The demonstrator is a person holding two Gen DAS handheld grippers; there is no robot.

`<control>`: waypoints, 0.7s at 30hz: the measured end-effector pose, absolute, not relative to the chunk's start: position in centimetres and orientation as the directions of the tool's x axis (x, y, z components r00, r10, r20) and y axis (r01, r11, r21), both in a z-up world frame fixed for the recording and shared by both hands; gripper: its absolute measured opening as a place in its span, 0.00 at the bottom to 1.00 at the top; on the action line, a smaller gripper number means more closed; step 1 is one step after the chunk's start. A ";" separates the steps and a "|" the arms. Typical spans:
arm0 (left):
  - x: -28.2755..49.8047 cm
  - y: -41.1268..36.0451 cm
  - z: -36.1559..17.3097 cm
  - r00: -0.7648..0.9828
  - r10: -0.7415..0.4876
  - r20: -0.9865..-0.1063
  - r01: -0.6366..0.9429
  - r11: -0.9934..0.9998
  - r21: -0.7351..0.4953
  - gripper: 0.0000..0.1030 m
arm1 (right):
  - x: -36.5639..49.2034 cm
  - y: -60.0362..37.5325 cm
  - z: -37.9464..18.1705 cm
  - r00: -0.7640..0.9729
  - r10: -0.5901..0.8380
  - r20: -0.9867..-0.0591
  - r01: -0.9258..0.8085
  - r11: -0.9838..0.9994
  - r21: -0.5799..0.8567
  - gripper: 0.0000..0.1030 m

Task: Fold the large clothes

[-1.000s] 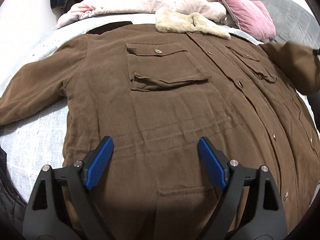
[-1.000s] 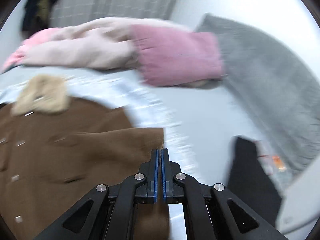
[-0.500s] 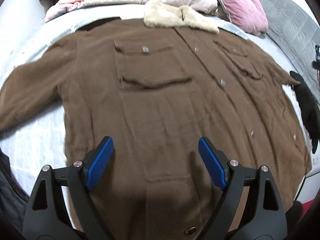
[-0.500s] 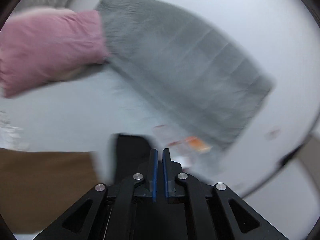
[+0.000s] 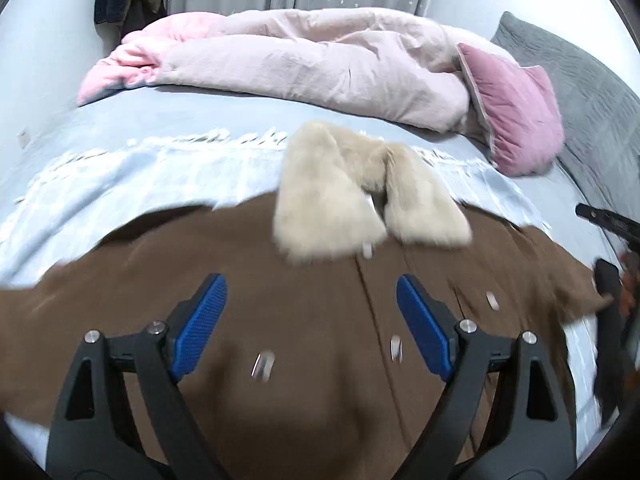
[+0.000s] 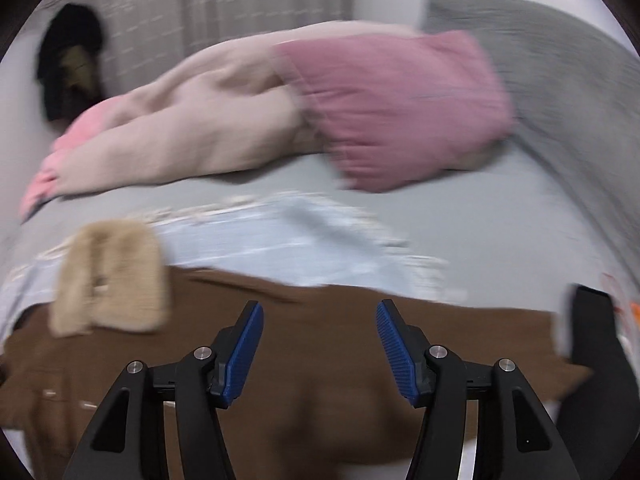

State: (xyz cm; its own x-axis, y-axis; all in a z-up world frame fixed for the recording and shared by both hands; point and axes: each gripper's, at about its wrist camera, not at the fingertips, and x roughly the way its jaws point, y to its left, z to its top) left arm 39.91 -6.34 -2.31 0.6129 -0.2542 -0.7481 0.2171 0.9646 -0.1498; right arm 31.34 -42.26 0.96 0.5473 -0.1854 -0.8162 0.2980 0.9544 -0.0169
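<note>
Fingers of the left gripper stand wide apart with nothing between them, hovering over the chest of the brown coat. From there, at 12 o'clock, lies the coat's cream fur collar, and beyond it a pale blue fringed throw spread on the bed. Farther at 12 o'clock sits a heaped pink duvet, with a rose pillow at 2 o'clock and a grey quilted headboard past it.

Fingers of the right gripper are apart as well; its jaws have just been opening, and nothing sits between them. They hang over the coat's outstretched sleeve, which runs toward 3 o'clock and ends beside a black object that is too blurred to identify. The collar is at 9 o'clock in this view, the pillow at 12 o'clock. The coat lies flat, front up, across the bed.
</note>
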 end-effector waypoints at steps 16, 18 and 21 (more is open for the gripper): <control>55.5 -6.4 -12.8 0.598 -0.478 -0.643 0.162 0.858 -0.487 0.32 | 48.7 -25.0 -15.1 0.613 0.053 -0.789 0.010 0.997 0.074 0.58; 55.4 -5.8 -12.3 0.547 -0.528 -0.650 0.188 0.834 -0.519 0.27 | 48.9 -24.9 -15.8 0.622 0.048 -0.782 0.007 0.998 0.067 0.56; 54.2 -5.2 -11.4 0.478 -0.607 -0.635 0.257 0.788 -0.560 0.24 | 48.4 -25.3 -15.7 0.635 0.111 -0.765 -0.001 0.990 0.144 0.27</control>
State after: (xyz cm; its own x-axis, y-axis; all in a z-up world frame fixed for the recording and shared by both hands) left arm 54.19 -5.23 -11.36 0.4777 -0.6072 -0.6349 0.2570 0.7877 -0.5599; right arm 48.44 -25.34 -15.69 0.6347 0.1114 -0.7647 -0.0007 0.9896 0.1436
